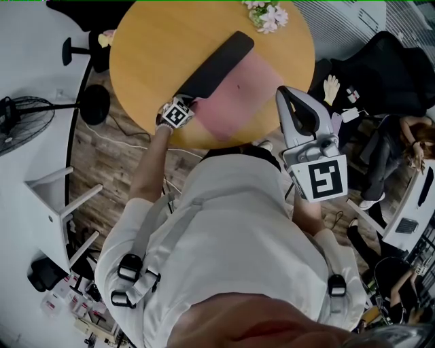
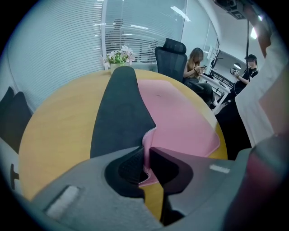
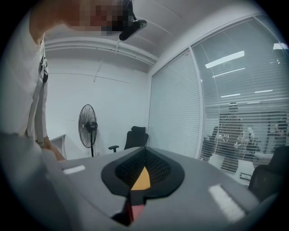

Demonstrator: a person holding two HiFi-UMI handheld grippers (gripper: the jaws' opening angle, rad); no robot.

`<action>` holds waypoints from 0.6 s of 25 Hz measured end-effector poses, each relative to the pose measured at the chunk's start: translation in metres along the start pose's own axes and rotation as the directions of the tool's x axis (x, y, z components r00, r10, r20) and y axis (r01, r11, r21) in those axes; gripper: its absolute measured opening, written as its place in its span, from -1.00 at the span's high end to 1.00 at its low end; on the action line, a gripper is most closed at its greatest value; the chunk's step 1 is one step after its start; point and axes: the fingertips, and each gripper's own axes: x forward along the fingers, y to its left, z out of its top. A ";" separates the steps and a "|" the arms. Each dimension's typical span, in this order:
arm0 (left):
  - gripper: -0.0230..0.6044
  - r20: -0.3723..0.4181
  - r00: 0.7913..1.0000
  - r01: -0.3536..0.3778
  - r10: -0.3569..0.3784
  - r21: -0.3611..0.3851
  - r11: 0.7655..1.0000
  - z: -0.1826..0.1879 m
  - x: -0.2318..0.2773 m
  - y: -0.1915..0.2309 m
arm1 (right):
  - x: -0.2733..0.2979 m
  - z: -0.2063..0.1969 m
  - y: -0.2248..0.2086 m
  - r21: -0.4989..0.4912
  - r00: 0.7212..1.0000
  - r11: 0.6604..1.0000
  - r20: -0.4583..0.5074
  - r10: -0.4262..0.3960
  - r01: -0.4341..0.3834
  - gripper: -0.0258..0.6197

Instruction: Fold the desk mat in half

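Observation:
The desk mat lies on the round yellow table [image 1: 149, 47], pink face [image 1: 234, 95] up. Its left part is turned over and shows the dark underside [image 1: 214, 64]. My left gripper [image 1: 192, 102] is at the table's near edge, shut on the mat's near left edge. In the left gripper view the pink stitched edge stands pinched between the pads of the left gripper [image 2: 146, 164], with the dark flap [image 2: 119, 117] on the left and the pink face [image 2: 180, 122] on the right. My right gripper [image 1: 282, 92] hovers near the mat's right side, jaws together. The right gripper [image 3: 144, 155] holds nothing.
A small vase of flowers [image 1: 267, 15] stands at the table's far edge, beyond the mat. A black office chair [image 1: 380, 75] and seated people are to the right. A standing fan [image 1: 27, 115] and a white desk [image 1: 41, 197] are on the left.

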 end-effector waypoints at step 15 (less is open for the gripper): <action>0.80 -0.035 0.998 0.045 -0.043 0.060 0.997 0.005 0.007 -0.031 | -0.010 -0.003 -0.009 0.006 1.000 1.000 0.004 -0.008 0.007 0.91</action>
